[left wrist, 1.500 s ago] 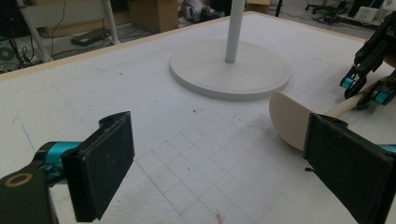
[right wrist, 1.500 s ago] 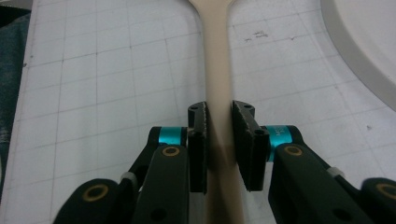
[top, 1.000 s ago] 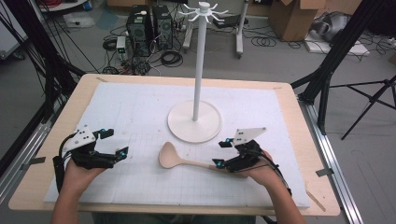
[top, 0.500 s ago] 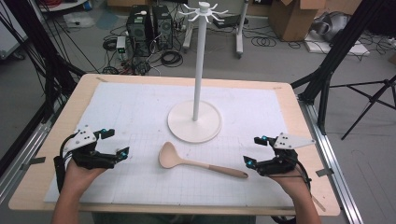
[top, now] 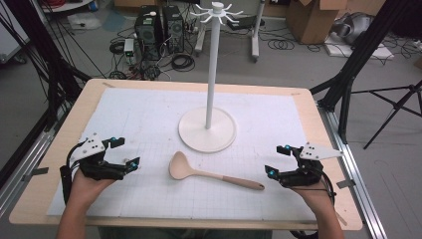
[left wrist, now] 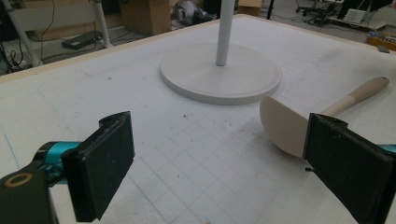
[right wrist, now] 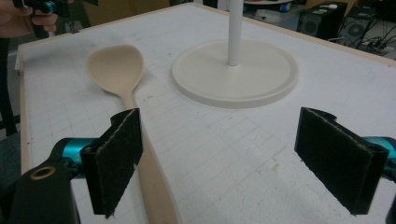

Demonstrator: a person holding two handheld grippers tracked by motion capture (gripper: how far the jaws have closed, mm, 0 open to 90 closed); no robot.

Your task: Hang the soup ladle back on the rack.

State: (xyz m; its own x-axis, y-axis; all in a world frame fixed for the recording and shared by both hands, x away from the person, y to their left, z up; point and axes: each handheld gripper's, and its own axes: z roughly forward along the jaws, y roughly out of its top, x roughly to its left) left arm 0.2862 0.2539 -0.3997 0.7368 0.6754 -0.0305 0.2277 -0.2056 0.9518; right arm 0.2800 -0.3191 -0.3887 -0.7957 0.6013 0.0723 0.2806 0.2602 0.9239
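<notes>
High view: pale beige wooden spoon (top: 209, 174) flat on white gridded mat (top: 149, 119), bowl toward left, handle end near right gripper (top: 276, 160), just in front of white round-based hook stand (top: 207, 130). Right gripper jaws just opened wide, nothing between. Left gripper (top: 125, 153) rests on mat, well apart from spoon.

Left gripper view: jaws apart, empty; spoon bowl (left wrist: 282, 126) beyond right jaw.

Right gripper view: jaws spread; spoon handle (right wrist: 149, 182) beside left jaw, untouched.
</notes>
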